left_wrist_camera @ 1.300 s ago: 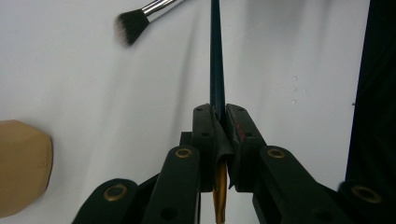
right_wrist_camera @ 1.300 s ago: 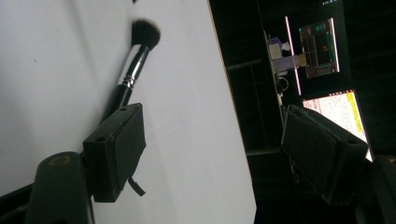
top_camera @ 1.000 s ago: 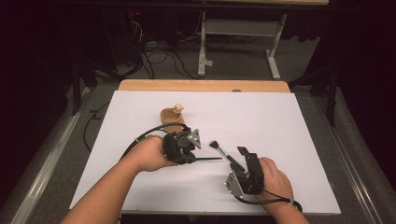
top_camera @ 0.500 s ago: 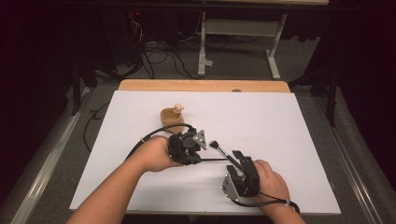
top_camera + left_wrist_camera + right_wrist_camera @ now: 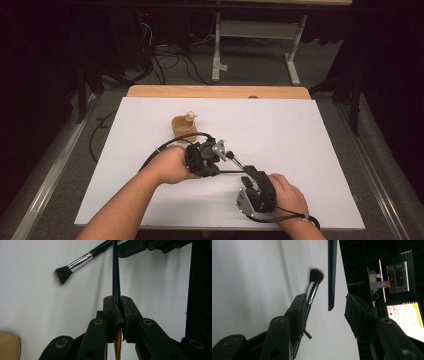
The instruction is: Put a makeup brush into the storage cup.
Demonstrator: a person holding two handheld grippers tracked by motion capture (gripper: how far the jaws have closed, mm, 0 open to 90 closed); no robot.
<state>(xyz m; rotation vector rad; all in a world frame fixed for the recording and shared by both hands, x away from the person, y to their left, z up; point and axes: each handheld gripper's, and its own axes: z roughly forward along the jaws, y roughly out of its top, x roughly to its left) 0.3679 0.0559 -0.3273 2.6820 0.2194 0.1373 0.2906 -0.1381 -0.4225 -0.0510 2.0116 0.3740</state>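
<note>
The right gripper (image 5: 248,179) is seen nearest the table's front edge, just right of and nearer than the left gripper (image 5: 220,159), which serves as landmark here. Its jaws stand apart and have just been closing. Between them, in the right gripper view, the free end of a dark thin handle (image 5: 332,275) hangs, untouched by either pad. A makeup brush (image 5: 314,286) lies flat on the white table (image 5: 300,135) beside the left-hand jaw in that view, its bristles pointing away from the gripper.

The left gripper's jaws are clamped together on the dark thin handle (image 5: 116,272), whose long axis runs straight out from the landmark toward the right gripper. The handle's far end is thus presented to the right hand, which is judged the nearer one for taking it. A gold section of the handle is seen below the clamp.

Beyond the landmark, well apart, a tan cup (image 5: 184,126) is seen standing upright on the table.
</note>
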